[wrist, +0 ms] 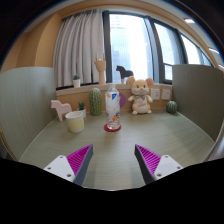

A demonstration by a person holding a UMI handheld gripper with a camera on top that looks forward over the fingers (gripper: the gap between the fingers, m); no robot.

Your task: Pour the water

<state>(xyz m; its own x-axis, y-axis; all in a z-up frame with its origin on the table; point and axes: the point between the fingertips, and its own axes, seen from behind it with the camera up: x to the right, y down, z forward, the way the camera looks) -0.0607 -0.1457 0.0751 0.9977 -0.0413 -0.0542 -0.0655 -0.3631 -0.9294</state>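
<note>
Beyond the spread-open, empty gripper (113,162), an upright clear water bottle (112,106) beside a cream cup (75,121).

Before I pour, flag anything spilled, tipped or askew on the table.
Nothing stands out. The clear plastic bottle stands upright on its red coaster, the cream cup upright beside it. Open gripper holds nothing.

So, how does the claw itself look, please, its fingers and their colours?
The claw has two fingers with pale, whitish outer bodies. Each finger carries a magenta pad on its inner face, roughly triangular, with fine ridges. No cable, marking or sleeve shows.
</note>
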